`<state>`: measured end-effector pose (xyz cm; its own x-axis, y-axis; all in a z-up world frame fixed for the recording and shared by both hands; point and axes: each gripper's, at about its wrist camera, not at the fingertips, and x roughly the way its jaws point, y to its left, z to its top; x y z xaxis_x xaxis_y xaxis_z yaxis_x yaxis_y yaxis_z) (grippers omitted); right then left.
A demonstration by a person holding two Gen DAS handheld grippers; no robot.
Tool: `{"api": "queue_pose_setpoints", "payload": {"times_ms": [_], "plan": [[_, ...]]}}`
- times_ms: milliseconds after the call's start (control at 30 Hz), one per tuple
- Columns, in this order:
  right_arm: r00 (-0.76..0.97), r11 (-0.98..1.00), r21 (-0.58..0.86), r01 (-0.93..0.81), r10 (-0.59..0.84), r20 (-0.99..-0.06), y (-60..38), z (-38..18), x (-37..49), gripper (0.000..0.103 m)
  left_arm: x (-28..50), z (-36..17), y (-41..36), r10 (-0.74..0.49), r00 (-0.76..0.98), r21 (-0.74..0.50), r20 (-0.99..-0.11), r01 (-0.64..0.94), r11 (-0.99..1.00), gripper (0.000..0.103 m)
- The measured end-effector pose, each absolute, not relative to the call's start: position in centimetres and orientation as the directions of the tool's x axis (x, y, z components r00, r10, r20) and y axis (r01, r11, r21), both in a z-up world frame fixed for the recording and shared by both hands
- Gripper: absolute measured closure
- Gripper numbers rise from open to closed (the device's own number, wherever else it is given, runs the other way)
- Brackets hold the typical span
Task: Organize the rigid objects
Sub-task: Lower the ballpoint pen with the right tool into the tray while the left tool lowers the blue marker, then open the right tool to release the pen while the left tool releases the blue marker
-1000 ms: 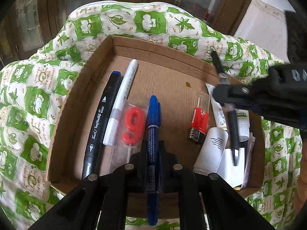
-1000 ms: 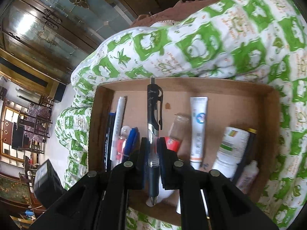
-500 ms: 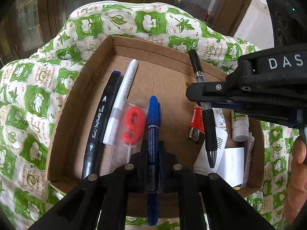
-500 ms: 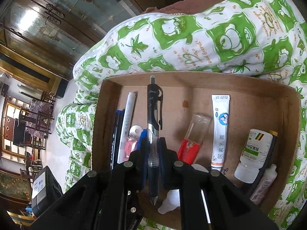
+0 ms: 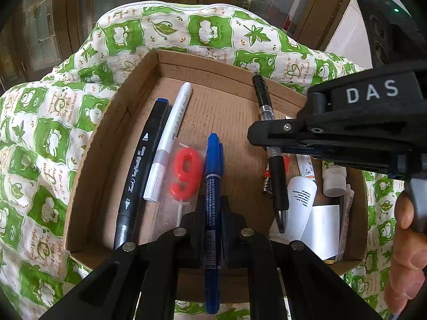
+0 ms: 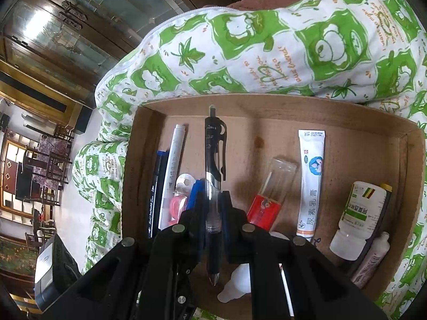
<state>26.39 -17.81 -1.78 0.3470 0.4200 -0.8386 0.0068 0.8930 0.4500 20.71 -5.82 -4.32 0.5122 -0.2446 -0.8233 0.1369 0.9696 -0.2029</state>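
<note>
**Two pens over a crowded box**

Green-patterned quilt bears the shallow cardboard box (image 5: pixel 128 106). Left gripper (image 5: pixel 213 213) clenches a blue marker (image 5: pixel 213 186); right gripper (image 6: pixel 212 208) clamps a black gel pen (image 6: pixel 213 165) just beside. Lowering together risks collision, knocking the red "9" candle (image 5: pixel 185 173).

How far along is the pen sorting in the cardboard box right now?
Already lined up at the box's left: black art marker, white pen, number nine candle. In hand: left gripper holds the blue marker, right gripper the black pen. Left: placing both; bottles and tubes at right look jumbled.
</note>
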Motion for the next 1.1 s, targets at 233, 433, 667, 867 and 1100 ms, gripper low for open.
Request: {"api": "queue_pose_setpoints", "payload": {"times_ms": [233, 433, 667, 867, 1100], "plan": [[0.345, 0.9, 0.435, 0.008, 0.406, -0.846, -17.6, -2.4, 27.0, 0.093, 20.7, -4.4, -5.7, -0.241, 0.512, -0.199, -0.824, 0.137, 0.97, 0.094], [0.342, 0.913, 0.408, 0.014, 0.379, -0.86, -18.0, -3.3, 27.3, 0.093, 20.8, -4.4, -5.7, -0.24, 0.512, -0.197, -0.825, 0.138, 0.971, 0.094], [0.335, 0.913, 0.407, 0.039, 0.372, -0.866, -19.2, -4.2, 27.8, 0.093, 21.1, -4.4, -5.9, -0.233, 0.513, -0.19, -0.826, 0.137, 0.972, 0.094], [0.339, 0.927, 0.373, 0.025, 0.343, -0.876, -18.5, -3.8, 27.8, 0.092, 21.1, -4.4, -5.9, -0.225, 0.514, -0.182, -0.828, 0.133, 0.974, 0.094], [0.346, 0.923, 0.382, 0.037, 0.347, -0.872, -18.7, -3.8, 27.7, 0.092, 20.5, -4.3, -5.6, -0.221, 0.519, -0.185, -0.826, 0.12, 0.975, 0.094]]}}
